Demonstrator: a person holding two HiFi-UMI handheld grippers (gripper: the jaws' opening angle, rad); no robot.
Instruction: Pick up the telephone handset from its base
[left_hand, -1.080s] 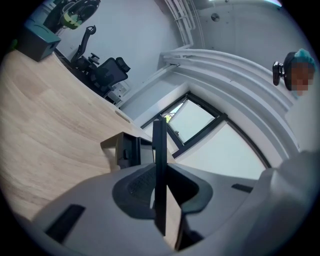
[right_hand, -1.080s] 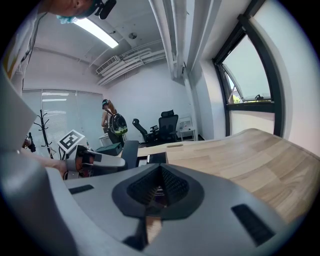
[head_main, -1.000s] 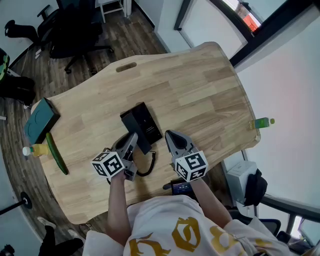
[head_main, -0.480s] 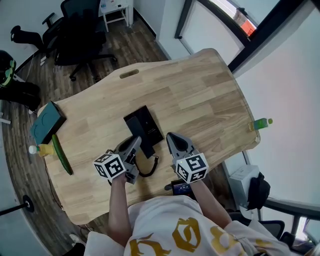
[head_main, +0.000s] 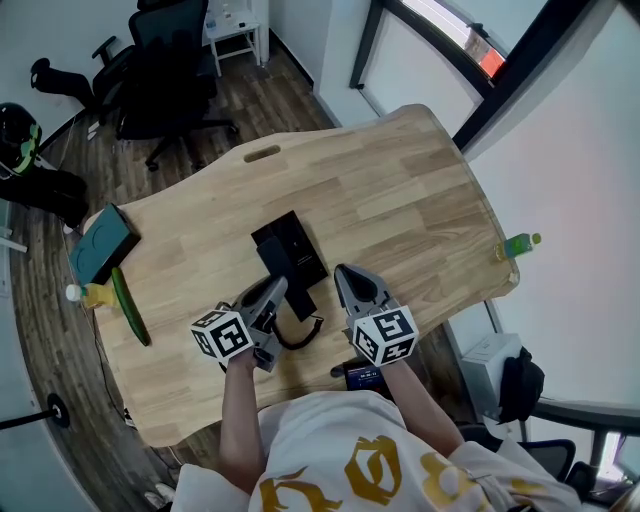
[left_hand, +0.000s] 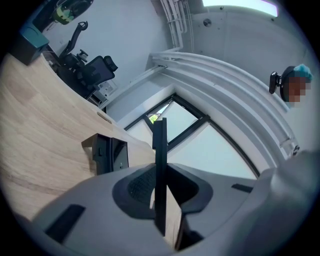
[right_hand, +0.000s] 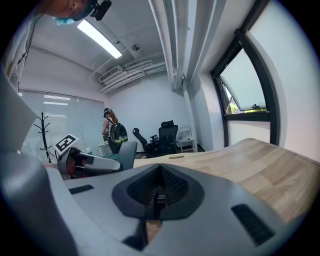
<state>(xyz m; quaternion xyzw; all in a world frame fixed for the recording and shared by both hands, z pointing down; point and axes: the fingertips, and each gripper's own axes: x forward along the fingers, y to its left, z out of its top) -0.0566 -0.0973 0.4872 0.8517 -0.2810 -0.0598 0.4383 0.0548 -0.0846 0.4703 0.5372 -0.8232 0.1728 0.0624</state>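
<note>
Starting at the table's (head_main: 420, 170) left edge, a teal box (head_main: 100, 245) lies by the far-left corner. A small yellow bottle (head_main: 85, 294) and a long green object (head_main: 130, 307) sit just nearer along that same edge.

Toward the near edge, a little left of the middle, the left claw (head_main: 275, 290) is clamped on the black telephone handset (head_main: 300, 298). In the left gripper view the handset (left_hand: 160, 160) shows edge-on as a thin dark bar. It is pinched between the two pads of the claw (left_hand: 159, 192) and sticks out well past their tips. The telephone base (left_hand: 107, 152) stands on the wood to the left of it in that view, apart from the bar.

In the head view the base (head_main: 295, 243) sits near the table's middle, just beyond both claws. The black coiled cord (head_main: 300, 338) loops on the wood by the near edge, between the two claws.

The right claw (head_main: 347, 272) hovers just right of the base with its jaws together and nothing between them. The right gripper view shows its pads (right_hand: 159, 192) meeting at the centre over bare wood. A small dark device with a screen (head_main: 360, 375) lies at the near edge below this gripper.

A green bottle (head_main: 518, 245) stands at the table's right edge, well apart from the rest.
</note>
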